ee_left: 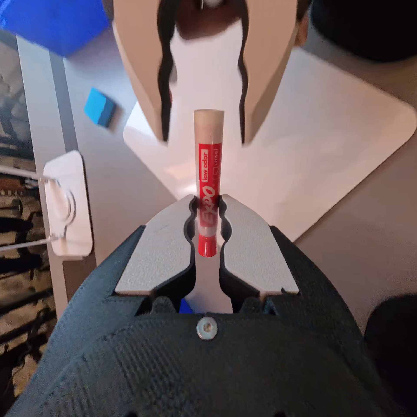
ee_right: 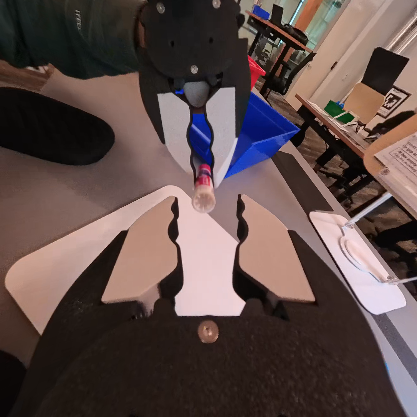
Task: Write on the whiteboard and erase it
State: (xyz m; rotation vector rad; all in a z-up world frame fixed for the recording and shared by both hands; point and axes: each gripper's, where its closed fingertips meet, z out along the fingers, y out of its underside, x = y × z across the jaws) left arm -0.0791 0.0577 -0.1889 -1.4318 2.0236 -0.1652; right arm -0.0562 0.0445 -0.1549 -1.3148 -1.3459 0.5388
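My left gripper is shut on a red-labelled marker and holds it above the whiteboard. The marker's red end lies back between the fingers and its pale flat end points forward. My right gripper is open and empty and faces the left one. It also shows at the top of the left wrist view. In the right wrist view the marker sticks out of the left gripper. Its pale end sits at the gap between my right fingertips, touching neither. A blue eraser lies left of the board.
The white board lies flat on a grey table. A blue bin stands behind the left gripper. A white base with a wire clip sits at the table's right edge. A black pad and a person's green sleeve are at the far left. The tips of one gripper are about 5 cm away from the tips of the other. Both grippers' tips are roughly 30 cm from the blue eraser.
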